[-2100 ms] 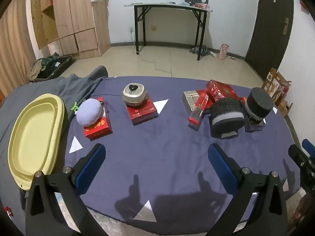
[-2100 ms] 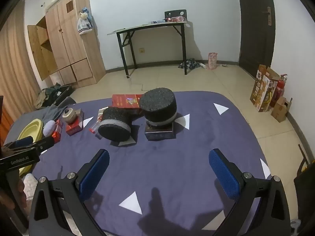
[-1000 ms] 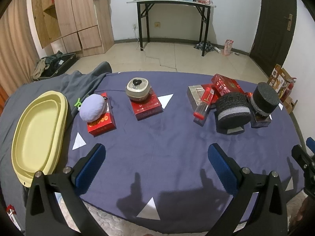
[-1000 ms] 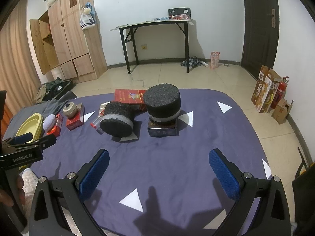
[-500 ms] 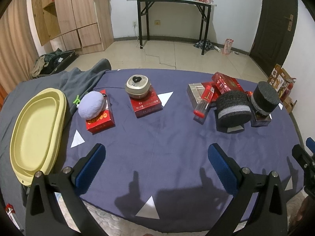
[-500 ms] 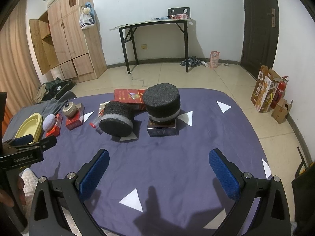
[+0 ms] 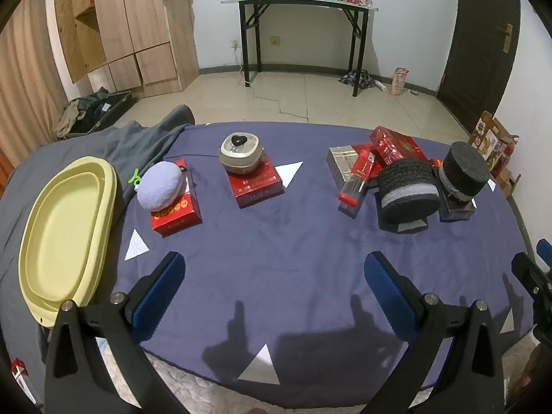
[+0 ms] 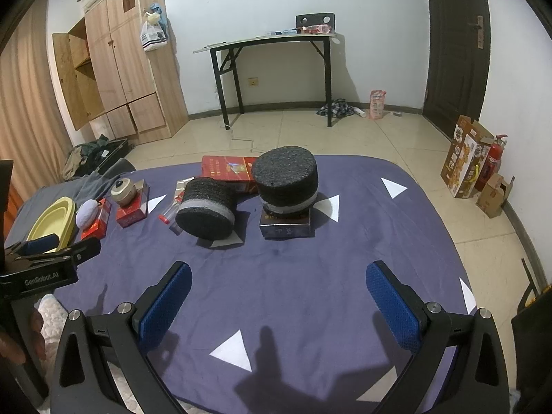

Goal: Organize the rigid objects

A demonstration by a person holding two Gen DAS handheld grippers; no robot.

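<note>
Nearest of all, the left gripper (image 7: 274, 277) hangs over the front edge of the purple cloth (image 7: 293, 241), its blue-padded fingers (image 7: 162, 286) spread wide and holding nothing; the right gripper (image 8: 279, 288) does the same in its own view, fingers (image 8: 393, 305) likewise wide apart and empty. Taking the cloth as the landmark, a yellow tray (image 7: 62, 227) lies just off its left edge on grey fabric (image 7: 138, 145). On the cloth's left part a lavender pouch (image 7: 160, 186) rests on a small red box (image 7: 176, 212), and a little further back toward the middle a beige heart-topped case (image 7: 239, 155) sits on a second red box (image 7: 257, 186). On the right part a black foam roll (image 7: 408, 189) lies tilted on a pale card, just beside a second black foam cylinder (image 7: 464, 170) that stands upright on a dark box (image 7: 457, 208). Behind the tilted roll are a silver box (image 7: 341, 164), a red-capped clear tube (image 7: 355, 181) lying across it, and a shiny red carton (image 7: 396, 148); how these overlap is hard to tell. White triangles (image 7: 289, 172) mark the cloth. Beyond its far edge stands a black-legged side table (image 7: 300, 3) against the wall, with a wooden wardrobe (image 7: 138, 27) to the left of it.
</note>
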